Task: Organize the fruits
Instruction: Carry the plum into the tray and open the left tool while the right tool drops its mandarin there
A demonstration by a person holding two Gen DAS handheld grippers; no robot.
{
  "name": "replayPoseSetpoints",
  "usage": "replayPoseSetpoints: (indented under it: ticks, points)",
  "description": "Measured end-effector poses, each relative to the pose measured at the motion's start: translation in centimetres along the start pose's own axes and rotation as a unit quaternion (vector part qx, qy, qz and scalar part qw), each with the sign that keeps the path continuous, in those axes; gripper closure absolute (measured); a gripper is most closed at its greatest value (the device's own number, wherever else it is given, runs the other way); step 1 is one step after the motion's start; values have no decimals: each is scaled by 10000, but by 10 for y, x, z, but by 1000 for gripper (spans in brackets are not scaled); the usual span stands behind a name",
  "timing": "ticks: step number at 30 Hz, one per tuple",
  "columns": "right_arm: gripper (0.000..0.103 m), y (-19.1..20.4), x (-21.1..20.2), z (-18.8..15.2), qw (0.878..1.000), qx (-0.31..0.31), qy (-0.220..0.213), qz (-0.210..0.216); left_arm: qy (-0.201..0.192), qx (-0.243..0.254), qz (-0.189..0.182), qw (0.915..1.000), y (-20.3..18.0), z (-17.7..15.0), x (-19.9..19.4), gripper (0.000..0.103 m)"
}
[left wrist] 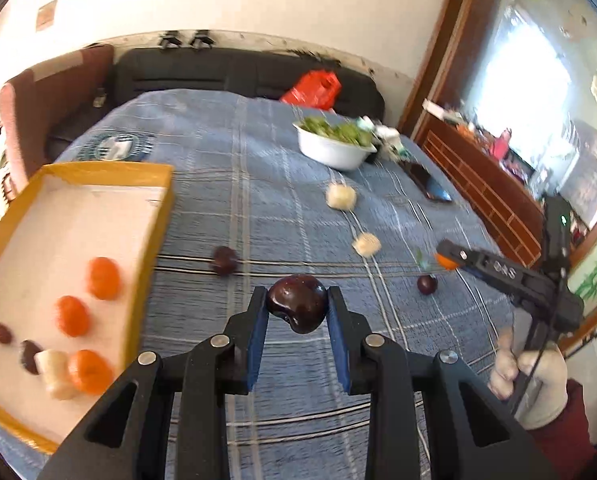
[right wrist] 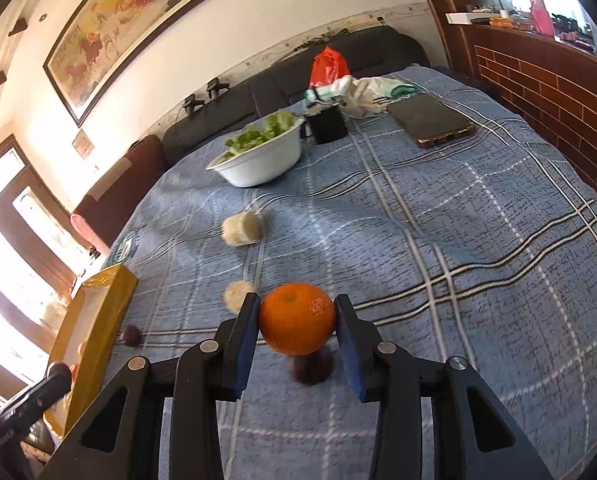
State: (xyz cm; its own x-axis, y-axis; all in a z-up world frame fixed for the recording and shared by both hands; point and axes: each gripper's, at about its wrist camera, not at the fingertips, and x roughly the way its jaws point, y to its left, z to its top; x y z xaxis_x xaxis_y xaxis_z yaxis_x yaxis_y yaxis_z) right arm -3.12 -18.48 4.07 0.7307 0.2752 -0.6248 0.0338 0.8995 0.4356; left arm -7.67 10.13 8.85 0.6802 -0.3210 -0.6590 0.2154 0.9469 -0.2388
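My left gripper [left wrist: 297, 307] is shut on a dark plum [left wrist: 297, 302], held above the blue plaid cloth to the right of a yellow-rimmed box [left wrist: 154, 236]. The box holds three oranges [left wrist: 103, 278], dark fruits [left wrist: 0, 332] and a pale piece [left wrist: 54, 372]. My right gripper [right wrist: 296, 318] is shut on an orange [right wrist: 296, 318]; it also shows in the left wrist view [left wrist: 446, 260]. Loose on the cloth lie two plums [left wrist: 224, 260] [left wrist: 426, 284] and two pale pieces [left wrist: 340, 196] [left wrist: 365, 244]. One plum [right wrist: 310, 368] lies under the held orange.
A white bowl of greens [left wrist: 332, 148] stands at the back, also in the right wrist view [right wrist: 258, 160]. A phone [right wrist: 430, 124], a black box [right wrist: 328, 124], white cloth [right wrist: 358, 92] and a red bag [right wrist: 328, 64] lie behind. A brick wall [right wrist: 558, 92] borders the right.
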Motion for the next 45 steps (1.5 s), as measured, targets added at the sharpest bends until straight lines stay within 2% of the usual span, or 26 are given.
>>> replayPoseSetpoints:
  ticks: [4, 12, 18, 23, 27, 32, 42, 43, 45]
  points:
    - [62, 31, -11, -2, 9995, -302, 44, 72, -187, -311, 143, 9992, 27, -1, -20, 75]
    - [62, 108, -12, -12, 9945, -936, 242, 400, -565, -820, 803, 9918, 102, -7, -60, 75]
    - [62, 171, 10, -24, 9862, -1296, 603, 830, -572, -1151, 1221, 9842, 159, -3, -74, 75]
    - [61, 225, 41, -35, 9751, -1493, 1055, 1258, -489, -1119, 1432, 9821, 190, 11, -65, 75]
    - [61, 265, 70, -50, 9630, -1704, 1433, 1520, -331, -1218, 1476, 9810, 212, 17, -49, 75]
    - [61, 312, 109, -71, 9476, -2104, 1800, 1594, -106, -1406, 1522, 9782, 236, 16, -31, 75]
    - [61, 346, 151, -87, 9361, -2351, 2103, 1554, 41, -1674, 1381, 9762, 256, 15, -19, 74]
    - [61, 349, 152, -89, 9355, -2377, 2112, 1542, 46, -1693, 1350, 9763, 257, 15, -19, 72]
    - [60, 354, 156, -90, 9338, -2450, 2120, 1516, 34, -1707, 1323, 9764, 257, 14, -21, 59]
